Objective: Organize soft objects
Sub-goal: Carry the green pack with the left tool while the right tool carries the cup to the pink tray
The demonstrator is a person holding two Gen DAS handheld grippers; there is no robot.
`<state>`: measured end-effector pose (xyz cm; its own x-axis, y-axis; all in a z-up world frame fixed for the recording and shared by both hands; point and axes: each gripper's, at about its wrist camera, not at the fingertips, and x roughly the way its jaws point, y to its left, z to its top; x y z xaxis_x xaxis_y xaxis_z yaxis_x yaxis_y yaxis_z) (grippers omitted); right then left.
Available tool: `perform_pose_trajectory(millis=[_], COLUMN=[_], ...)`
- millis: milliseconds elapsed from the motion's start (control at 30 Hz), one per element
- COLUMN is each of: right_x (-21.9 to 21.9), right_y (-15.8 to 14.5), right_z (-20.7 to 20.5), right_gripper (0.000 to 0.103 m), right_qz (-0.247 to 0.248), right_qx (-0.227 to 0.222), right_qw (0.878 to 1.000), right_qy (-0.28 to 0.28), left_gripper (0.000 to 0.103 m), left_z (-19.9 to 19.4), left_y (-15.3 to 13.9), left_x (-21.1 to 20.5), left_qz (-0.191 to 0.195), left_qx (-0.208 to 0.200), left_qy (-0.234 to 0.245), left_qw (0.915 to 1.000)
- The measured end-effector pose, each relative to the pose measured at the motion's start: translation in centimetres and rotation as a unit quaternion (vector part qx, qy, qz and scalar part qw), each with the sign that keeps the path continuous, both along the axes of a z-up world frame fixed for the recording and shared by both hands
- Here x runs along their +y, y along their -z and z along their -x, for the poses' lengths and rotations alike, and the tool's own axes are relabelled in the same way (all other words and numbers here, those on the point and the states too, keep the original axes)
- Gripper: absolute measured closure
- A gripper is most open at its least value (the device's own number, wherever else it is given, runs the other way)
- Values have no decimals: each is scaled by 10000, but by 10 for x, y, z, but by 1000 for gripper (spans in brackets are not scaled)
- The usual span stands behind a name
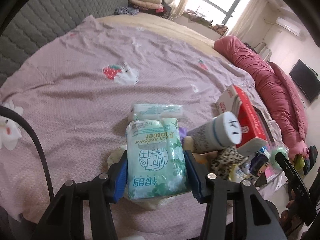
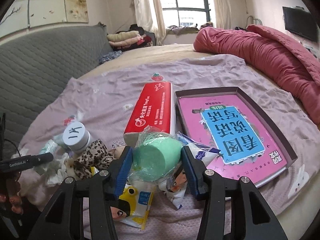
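My left gripper [image 1: 156,156] is shut on a pale green tissue pack [image 1: 154,140] with flower print, held upright above the mauve bedsheet [image 1: 80,92]. A second, similar pack [image 1: 158,110] lies on the sheet just beyond it. My right gripper [image 2: 157,152] is shut on a green sponge in clear wrap [image 2: 158,156], its blue pads pressing both sides, above a heap of small packets. In the left wrist view the same sponge [image 1: 277,156] shows at the right edge.
A red tissue box [image 2: 152,110] lies beside a shallow box holding a pink book [image 2: 234,132]. A white capped tube [image 2: 77,137], a leopard-print cloth [image 2: 94,160] and cartoon packets [image 2: 132,206] sit in the heap. A red quilt [image 2: 270,56] runs along the bed's far side.
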<state>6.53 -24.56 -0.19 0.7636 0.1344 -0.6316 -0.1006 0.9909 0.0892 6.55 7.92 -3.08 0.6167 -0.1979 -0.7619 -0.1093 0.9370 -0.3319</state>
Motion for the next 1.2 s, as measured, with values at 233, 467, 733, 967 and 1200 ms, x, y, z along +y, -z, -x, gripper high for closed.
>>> perform_pose_trajectory(millis=[233, 467, 733, 967, 1200], right_x=[-12, -48, -91, -121, -147], right_y=[-13, -23, -26, -25, -23], right_z=[13, 18, 21, 23, 24], right_gripper=[52, 52, 52, 52, 52], right_qz=[-84, -233, -190, -207, -274], right_qx=[-277, -505, -664, -729, -806], right_qw=[9995, 9967, 9911, 9850, 9779], right_qy=[145, 583, 1140, 1553, 1908], left_gripper=[51, 50, 51, 51, 51], left_z=[15, 24, 20, 9, -2], left_y=[-26, -51, -63, -69, -67], left_x=[-26, -71, -138, -202, -269], left_qz=[-56, -207, -336, -396, -349], left_qx=[-259, -494, -592, -635, -592], left_qy=[232, 676, 1316, 1820, 2263], left_qw=[9994, 9963, 9890, 9805, 9716])
